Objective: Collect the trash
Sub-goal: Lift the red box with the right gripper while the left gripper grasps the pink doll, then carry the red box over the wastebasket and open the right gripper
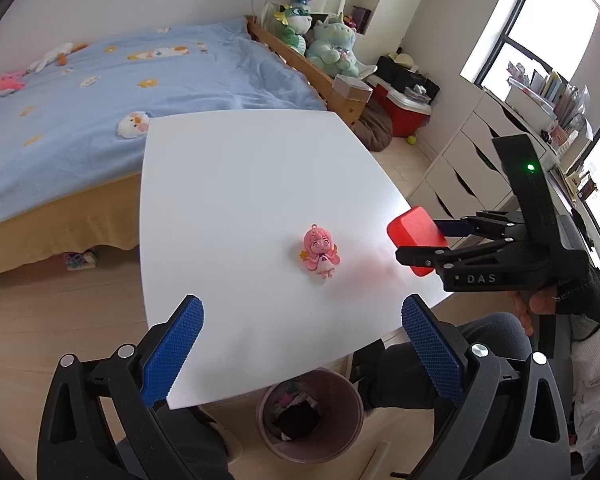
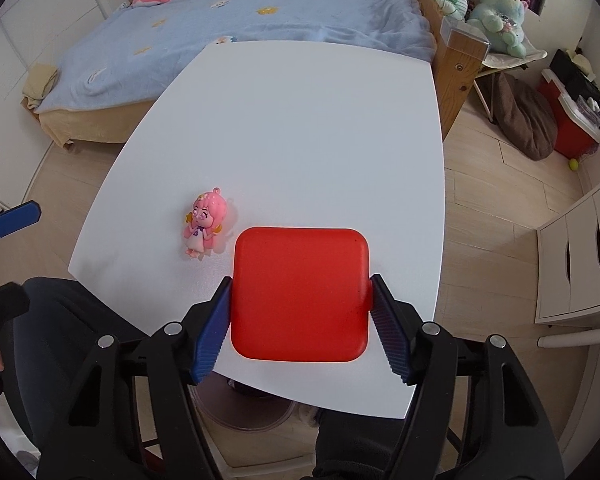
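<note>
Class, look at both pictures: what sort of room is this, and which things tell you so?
Most likely a child's bedroom: a bed with a blue blanket, plush toys beside it, and white drawers under the window.

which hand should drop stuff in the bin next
Right. The right gripper is already shut on the red square piece, lifted off the white table. The left gripper is open and empty, above the pink bin by the table's near edge.
</note>
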Demonstrator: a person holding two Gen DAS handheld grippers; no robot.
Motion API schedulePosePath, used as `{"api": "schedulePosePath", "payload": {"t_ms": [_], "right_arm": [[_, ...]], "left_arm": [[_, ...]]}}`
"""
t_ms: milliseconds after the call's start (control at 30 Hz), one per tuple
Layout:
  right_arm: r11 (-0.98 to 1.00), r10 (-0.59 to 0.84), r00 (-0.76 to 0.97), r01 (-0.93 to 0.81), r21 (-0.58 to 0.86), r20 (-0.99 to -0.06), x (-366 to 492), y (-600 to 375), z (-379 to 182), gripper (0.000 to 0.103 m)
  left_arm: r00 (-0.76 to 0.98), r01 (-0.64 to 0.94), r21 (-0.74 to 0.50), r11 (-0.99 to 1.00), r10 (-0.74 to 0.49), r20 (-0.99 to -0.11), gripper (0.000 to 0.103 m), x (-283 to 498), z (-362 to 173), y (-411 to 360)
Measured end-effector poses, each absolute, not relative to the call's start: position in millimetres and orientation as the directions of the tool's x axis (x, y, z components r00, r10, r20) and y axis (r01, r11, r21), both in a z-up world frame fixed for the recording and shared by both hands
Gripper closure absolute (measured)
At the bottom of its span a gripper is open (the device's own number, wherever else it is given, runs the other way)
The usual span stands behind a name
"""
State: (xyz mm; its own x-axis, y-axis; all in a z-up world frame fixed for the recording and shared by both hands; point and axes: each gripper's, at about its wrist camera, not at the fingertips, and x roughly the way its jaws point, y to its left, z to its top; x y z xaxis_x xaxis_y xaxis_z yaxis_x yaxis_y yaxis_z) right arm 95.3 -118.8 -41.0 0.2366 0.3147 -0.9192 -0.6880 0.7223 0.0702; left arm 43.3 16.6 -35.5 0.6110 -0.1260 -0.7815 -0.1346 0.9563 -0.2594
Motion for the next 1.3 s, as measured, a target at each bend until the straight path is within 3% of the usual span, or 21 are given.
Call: {"api": "schedulePosePath", "payload": {"t_ms": [633, 1033, 1300], "right_arm": [[0.773, 0.319, 0.273, -0.63, 0.082, -0.908, 97, -171, -31, 0.037], [0.77, 0.33, 0.272, -0.631, 0.092, -0.904, 95, -172, -32, 0.037], [0.762, 0.338, 0.278, -0.642, 0.088, -0.899, 92, -163, -30, 0.037]], "left_arm": [[0.465, -0.246, -0.226, 0.943, -0.09, -0.881, 0.008, 133, -87, -2], [0.449, -0.254, -0.2, 0.946, -0.068, -0.891, 0.066, 139, -100, -10], [0.466, -0.22, -0.193, 0.956, -0.071, -0.882, 0.069, 133, -98, -7]]}}
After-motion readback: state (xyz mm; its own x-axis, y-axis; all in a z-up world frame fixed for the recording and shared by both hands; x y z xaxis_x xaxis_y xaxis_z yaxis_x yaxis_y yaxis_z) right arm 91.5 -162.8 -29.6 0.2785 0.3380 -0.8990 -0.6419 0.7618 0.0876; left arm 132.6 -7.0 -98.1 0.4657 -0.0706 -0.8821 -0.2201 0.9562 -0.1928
